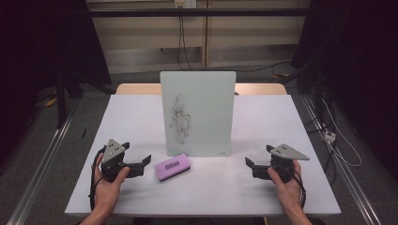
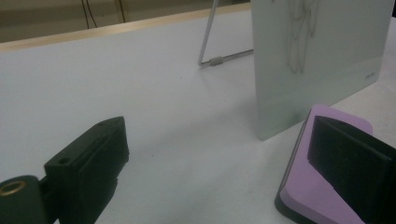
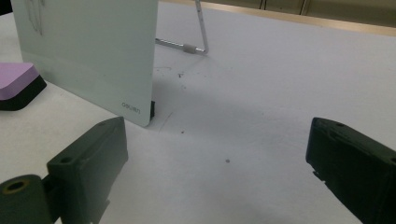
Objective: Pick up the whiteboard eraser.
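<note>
On the left of the white bench, the person's left hand held the left tongs low over the surface, aimed rightward at a purple eraser that lay flat just beside them, in front of an upright whiteboard marked with a dark scribble. The left tongs stood wide open and gripped nothing; in the left gripper view one black jaw already overlapped the eraser's near end while the other sat well apart over bare bench. To take the eraser well, these tongs would likely need to shift right until it sat centred between the jaws, squared to its long sides, then close on its dark base rather than the soft purple top, keeping clear of the board's lower edge. The whiteboard stood at the bench's middle, propped from behind by a thin wire stand. On the right, the person's right hand rested on the bench, holding the right tongs level and pointing leftward toward the board's lower corner, jaws spread wide and empty, well apart from the eraser.
</note>
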Action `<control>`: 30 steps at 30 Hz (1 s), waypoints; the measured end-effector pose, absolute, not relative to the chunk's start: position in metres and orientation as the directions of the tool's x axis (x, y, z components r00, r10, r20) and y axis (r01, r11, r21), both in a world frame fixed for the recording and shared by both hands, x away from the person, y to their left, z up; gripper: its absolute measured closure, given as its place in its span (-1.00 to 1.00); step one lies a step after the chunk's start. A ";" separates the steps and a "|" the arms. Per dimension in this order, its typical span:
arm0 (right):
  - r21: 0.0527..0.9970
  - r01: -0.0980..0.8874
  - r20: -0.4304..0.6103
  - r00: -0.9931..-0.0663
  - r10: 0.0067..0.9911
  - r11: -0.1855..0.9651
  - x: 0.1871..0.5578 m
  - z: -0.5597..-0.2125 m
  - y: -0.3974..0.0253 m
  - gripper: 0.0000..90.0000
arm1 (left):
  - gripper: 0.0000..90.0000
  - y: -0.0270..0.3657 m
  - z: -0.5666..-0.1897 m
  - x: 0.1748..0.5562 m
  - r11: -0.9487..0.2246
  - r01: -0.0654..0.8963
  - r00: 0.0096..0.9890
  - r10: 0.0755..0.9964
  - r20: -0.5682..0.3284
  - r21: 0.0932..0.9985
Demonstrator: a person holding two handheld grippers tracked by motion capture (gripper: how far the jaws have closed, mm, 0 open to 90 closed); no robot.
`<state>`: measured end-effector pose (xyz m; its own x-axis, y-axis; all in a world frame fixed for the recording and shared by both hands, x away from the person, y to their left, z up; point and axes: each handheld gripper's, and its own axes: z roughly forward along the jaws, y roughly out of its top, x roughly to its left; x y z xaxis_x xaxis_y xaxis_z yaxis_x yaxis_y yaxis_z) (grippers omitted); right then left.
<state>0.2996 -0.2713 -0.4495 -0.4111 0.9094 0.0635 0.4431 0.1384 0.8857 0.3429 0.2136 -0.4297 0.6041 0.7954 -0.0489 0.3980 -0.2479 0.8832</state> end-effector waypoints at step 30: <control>0.878 0.458 0.086 -0.441 0.893 0.142 0.300 -0.451 -0.270 -0.88 | -0.84 0.200 -0.430 0.352 -0.322 0.434 0.716 0.691 -0.105 0.841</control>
